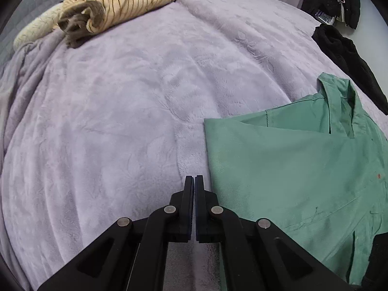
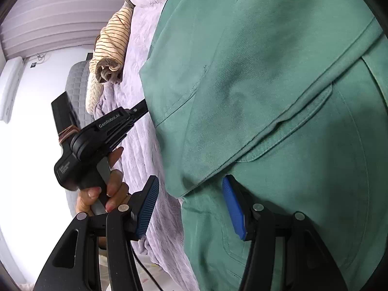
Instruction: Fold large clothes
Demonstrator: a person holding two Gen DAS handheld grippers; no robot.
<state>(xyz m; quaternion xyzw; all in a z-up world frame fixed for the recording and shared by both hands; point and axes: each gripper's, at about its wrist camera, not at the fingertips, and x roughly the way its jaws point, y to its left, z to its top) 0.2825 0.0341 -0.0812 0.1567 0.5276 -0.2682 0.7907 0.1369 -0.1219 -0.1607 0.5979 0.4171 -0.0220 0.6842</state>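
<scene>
The left hand-held gripper point(image 1: 194, 178) has its two black fingers pressed together with nothing between them, poised over a lilac fleece blanket point(image 1: 116, 111) that covers the bed. In the right wrist view the same tool is seen side-on in a person's hand point(image 2: 106, 189), its tips meeting the left edge of a green garment point(image 2: 266, 97), though whether they touch the cloth cannot be told. The right hand-held gripper point(image 2: 191, 189) stands with its blue-padded fingers point(image 2: 148, 208) wide apart, one over the blanket, the other against a raised fold of the green cloth. The green garment point(image 1: 291, 165) lies spread on the bed at the right of the left wrist view, one corner turned over and its collar toward the far side. Farther off, near the grey quilted headboard point(image 1: 36, 2), a cream garment with dark stripes point(image 1: 121, 2) lies bundled on the blanket. Dark clothing point(image 1: 349, 60) is draped at the bed's far right edge. Pale curtains point(image 2: 65, 12) hang behind.
</scene>
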